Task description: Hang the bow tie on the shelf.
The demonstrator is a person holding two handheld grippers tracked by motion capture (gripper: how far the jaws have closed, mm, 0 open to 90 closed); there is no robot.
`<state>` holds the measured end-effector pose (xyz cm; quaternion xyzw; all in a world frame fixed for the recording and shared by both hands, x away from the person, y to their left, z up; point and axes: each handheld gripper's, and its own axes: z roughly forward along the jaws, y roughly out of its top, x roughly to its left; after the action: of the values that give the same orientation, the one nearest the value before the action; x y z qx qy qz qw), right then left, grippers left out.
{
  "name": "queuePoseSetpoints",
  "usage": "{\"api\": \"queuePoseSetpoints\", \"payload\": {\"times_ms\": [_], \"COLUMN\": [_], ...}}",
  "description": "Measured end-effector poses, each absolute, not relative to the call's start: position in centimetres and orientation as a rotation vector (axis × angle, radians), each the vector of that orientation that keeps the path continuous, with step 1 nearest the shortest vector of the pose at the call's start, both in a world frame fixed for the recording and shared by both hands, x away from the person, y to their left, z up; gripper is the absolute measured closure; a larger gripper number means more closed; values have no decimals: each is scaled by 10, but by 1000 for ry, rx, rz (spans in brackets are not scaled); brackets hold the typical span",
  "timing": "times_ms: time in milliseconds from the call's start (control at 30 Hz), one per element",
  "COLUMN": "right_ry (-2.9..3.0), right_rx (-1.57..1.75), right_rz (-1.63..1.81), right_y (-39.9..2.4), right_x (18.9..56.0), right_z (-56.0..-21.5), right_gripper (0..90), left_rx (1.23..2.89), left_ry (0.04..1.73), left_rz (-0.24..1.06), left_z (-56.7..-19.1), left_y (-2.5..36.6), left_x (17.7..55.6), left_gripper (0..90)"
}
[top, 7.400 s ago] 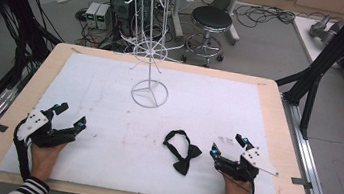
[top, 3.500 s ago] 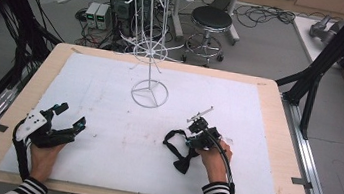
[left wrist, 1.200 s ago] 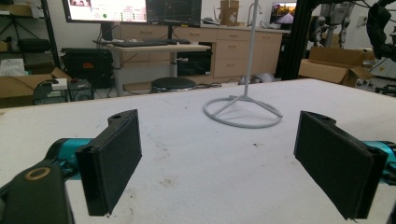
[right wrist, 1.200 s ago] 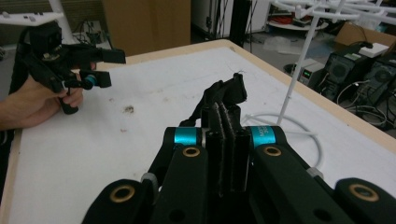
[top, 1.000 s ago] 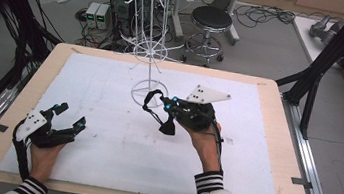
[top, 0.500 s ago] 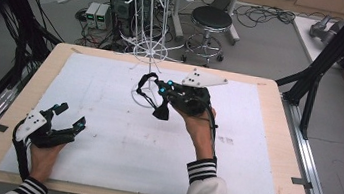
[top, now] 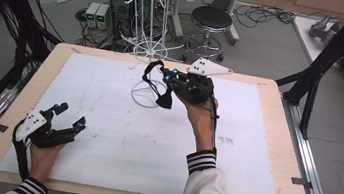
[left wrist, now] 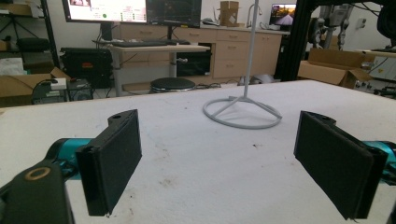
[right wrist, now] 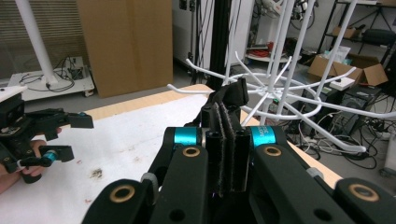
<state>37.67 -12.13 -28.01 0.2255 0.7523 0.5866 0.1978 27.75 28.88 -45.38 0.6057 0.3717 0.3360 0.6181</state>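
High view looks down; both gripper views skim the table (top: 106,118), sharing the white rack (top: 148,48).

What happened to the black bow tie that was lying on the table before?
The right gripper reached over from the table's right edge, closed on the bow tie and lifted it off the white mat. It then carried the bow tie away from the person, up toward the white wire rack. The bow tie now hangs from the shut jaws, close to the rack. The left gripper stayed open in its place, and the rack did not move.
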Motion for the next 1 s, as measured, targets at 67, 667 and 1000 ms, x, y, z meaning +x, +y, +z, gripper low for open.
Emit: {"api": "queuePoseSetpoints", "payload": {"times_ms": [67, 667, 1000], "right_ry": [2099, 2103, 2121], "right_rx": [636, 731, 770], "right_rz": [1650, 1651, 1611], "right_y": [-121, -124, -121], "right_x": [380, 403, 410], "right_z": [-281, -297, -303], "right_gripper": [885, 884, 879], "left_rx": [1394, 1396, 1395], "left_ry": [856, 858, 857], "left_rz": [772, 768, 767], "left_z": [-454, -454, -454], "left_y": [289, 289, 289], "left_x": [278, 278, 278], "left_gripper": [152, 153, 153]}}
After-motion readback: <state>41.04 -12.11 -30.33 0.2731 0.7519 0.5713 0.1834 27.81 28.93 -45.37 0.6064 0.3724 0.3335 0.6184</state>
